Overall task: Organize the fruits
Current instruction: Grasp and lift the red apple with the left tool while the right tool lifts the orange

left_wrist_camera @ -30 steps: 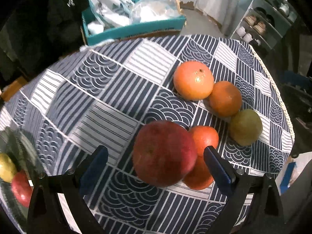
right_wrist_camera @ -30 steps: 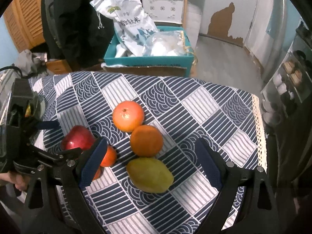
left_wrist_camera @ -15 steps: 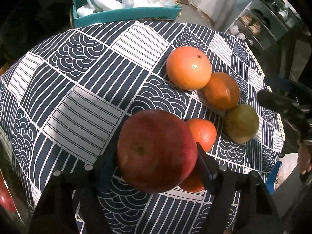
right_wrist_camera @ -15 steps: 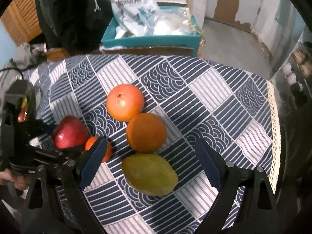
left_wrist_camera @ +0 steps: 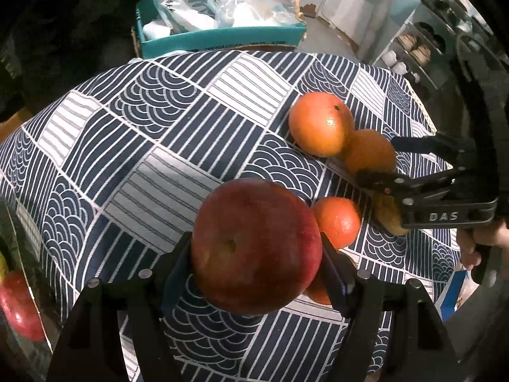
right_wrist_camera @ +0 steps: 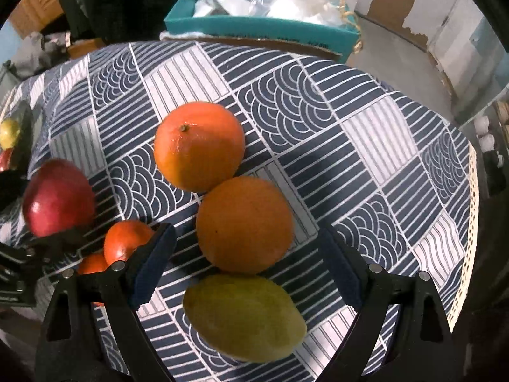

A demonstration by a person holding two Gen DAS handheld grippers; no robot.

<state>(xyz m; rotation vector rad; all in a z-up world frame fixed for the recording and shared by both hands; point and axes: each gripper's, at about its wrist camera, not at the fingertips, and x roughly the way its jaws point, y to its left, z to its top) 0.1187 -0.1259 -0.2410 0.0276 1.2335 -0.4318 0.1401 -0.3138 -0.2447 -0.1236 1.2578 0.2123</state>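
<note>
My left gripper (left_wrist_camera: 256, 254) is shut on a big red apple (left_wrist_camera: 254, 245) and holds it above the patterned tablecloth; the apple also shows in the right wrist view (right_wrist_camera: 59, 197). My right gripper (right_wrist_camera: 246, 264) is open, with a plain orange (right_wrist_camera: 245, 224) between its fingers and a green-yellow mango (right_wrist_camera: 243, 316) just below. A larger orange (right_wrist_camera: 198, 146) lies behind them. Small tangerines (right_wrist_camera: 125, 242) lie at the left. The right gripper also shows in the left wrist view (left_wrist_camera: 378, 162), around the plain orange (left_wrist_camera: 369, 154).
A clear dish at the far left holds a red fruit (left_wrist_camera: 19, 305) and a yellow one (right_wrist_camera: 9, 133). A teal box (right_wrist_camera: 254, 28) with plastic bags stands behind the table. The table's lace edge (right_wrist_camera: 470, 191) runs along the right. A shelf (left_wrist_camera: 426, 41) stands beyond.
My left gripper closed on the red apple and lifted it off the cloth. My right gripper moved forward and down over the plain orange and mango, still open.
</note>
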